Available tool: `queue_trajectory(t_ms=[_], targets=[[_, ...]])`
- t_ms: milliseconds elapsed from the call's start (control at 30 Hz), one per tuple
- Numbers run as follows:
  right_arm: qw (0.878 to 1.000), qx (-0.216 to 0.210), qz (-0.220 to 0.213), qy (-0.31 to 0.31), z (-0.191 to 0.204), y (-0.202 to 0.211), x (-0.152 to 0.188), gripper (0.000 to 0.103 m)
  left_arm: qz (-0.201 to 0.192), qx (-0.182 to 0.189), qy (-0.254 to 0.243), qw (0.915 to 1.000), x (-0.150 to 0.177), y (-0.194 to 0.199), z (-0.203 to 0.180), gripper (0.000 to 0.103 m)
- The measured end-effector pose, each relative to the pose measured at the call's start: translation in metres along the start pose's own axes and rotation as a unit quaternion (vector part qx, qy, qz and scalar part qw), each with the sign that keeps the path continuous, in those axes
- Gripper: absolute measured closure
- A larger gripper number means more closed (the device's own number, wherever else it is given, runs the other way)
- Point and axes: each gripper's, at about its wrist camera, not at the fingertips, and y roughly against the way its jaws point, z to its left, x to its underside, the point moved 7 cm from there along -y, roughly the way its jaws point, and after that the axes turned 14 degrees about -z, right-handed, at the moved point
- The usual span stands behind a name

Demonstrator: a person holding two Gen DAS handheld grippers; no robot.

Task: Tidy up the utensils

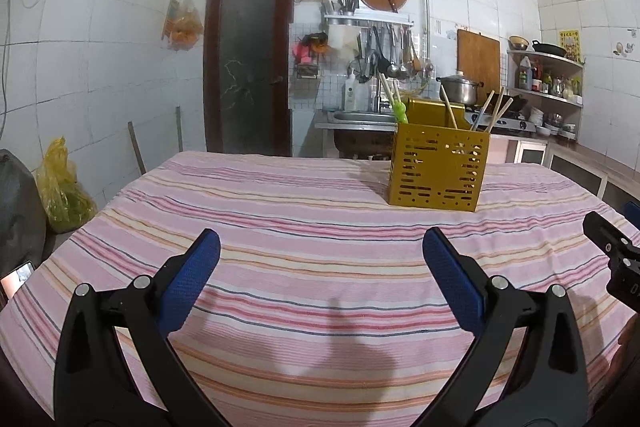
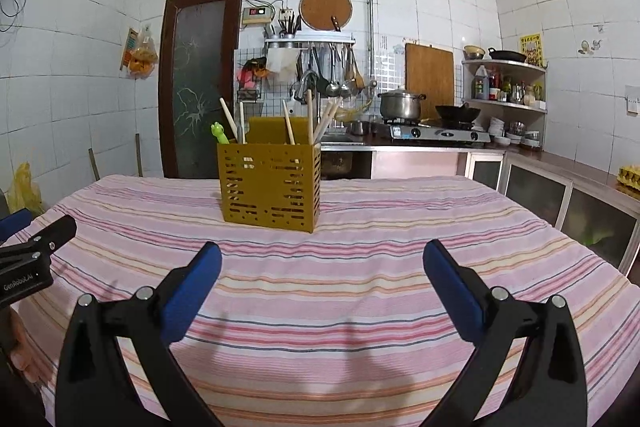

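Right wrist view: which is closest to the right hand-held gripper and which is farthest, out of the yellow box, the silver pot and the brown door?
From the right hand-held gripper:
1. Yellow box, on the striped cloth, straight ahead and a little left.
2. Brown door, at the back left, and silver pot, on the stove at the back right. Both sit far behind the table, too close to rank.

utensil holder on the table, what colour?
Mustard yellow, with rows of slot cutouts. The utensil holder shows best in the right wrist view.

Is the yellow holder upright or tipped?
Upright: the holder sits flat on the cloth, chopsticks sticking out the top.
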Motion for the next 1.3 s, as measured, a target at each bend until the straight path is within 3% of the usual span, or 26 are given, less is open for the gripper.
queue_trajectory(t_ms=[1300], targets=[[1.0,-0.002,-0.008,0.007,-0.0007,0.0084,-0.0023,0.004,-0.008,0.007,-0.007,0.9999,-0.0039,0.0052,-0.0057,0.005]])
